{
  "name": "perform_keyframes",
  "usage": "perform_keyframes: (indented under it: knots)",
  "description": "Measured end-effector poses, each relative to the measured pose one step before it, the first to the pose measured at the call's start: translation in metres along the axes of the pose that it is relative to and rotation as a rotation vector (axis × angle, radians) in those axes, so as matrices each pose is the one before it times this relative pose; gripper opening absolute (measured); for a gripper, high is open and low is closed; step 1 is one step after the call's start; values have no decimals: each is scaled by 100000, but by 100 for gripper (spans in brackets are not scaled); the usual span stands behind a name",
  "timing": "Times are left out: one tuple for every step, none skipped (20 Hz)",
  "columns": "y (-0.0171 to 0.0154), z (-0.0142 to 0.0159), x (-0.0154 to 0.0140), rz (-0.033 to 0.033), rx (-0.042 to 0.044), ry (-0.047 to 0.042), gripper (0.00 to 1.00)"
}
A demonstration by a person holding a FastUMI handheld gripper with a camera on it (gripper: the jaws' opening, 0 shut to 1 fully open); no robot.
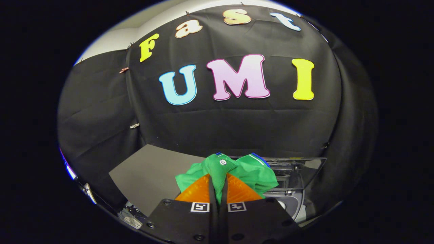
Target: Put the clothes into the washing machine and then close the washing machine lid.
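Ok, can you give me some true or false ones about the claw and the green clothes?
1. The claw pinches a green shirt between its fingers. True.
2. The fingers are orange. True.
3. The shirt is red. False: it is green.
4. The shirt lies flat on the grey board. False: it bunches up at the fingertips, held up.
5. The washing machine's clear lid stands open beyond the shirt. True.

Bunched green garment (252,173) with white button, before the washing machine's (294,200) raised clear lid (298,173)
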State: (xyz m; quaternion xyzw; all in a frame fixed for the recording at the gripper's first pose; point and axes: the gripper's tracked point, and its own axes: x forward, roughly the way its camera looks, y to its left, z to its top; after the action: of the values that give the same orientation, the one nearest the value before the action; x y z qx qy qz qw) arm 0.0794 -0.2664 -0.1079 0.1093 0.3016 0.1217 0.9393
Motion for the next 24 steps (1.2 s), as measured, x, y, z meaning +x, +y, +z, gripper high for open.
perform_keyframes:
  knots:
    - [-898, -169, 25, -115, -275, 472, 5]
    - [-847, -246, 79, 70, -75, 626, 5]
    - [-778, -151, 60, 424, 197, 494, 5]
    - [-624, -322, 51, 469, -77, 911, 5]
    - [-534, -322, 81, 746, 299, 1339, 5]
    - [-457, -352, 60, 675, 737, 1160, 5]
    - [-414, -314, 56, 655, 264, 801, 5]
    - [-453, -296, 108, 229, -1002, 441, 5]
    - [-312, -369, 262, 134, -1561, 293, 5]
    - [-156, -621, 243, 583, -1029, 765, 5]
    - [-157, -708, 162, 437, -642, 1367, 5]
    - [-126, -695, 77, 317, -251, 1324, 5]
    - [-53, -599, 221, 320, 255, 1013, 5]
    - [-9, -741, 327, 167, 254, 1347, 5]
    - [24, -684, 314, 136, 1, 1495, 5]
    - [-38, -733, 357, 101, -264, 1182, 5]
    - [-102, -538, 307, 60, -582, 868, 5]
    - [-63, -655, 349, 95, -857, 806, 5]
    - [-20, -590, 261, -7, -1145, 822, 5]
    - [-54, -632, 165, -94, -965, 1054, 5]
    - [-67, -534, 179, -42, -478, 1282, 5]
    - [-26, -747, 171, 12, -153, 1278, 5]
    - [-62, -508, 266, 54, -180, 821, 5]
    - [2, -363, 232, 48, -253, 528, 5]
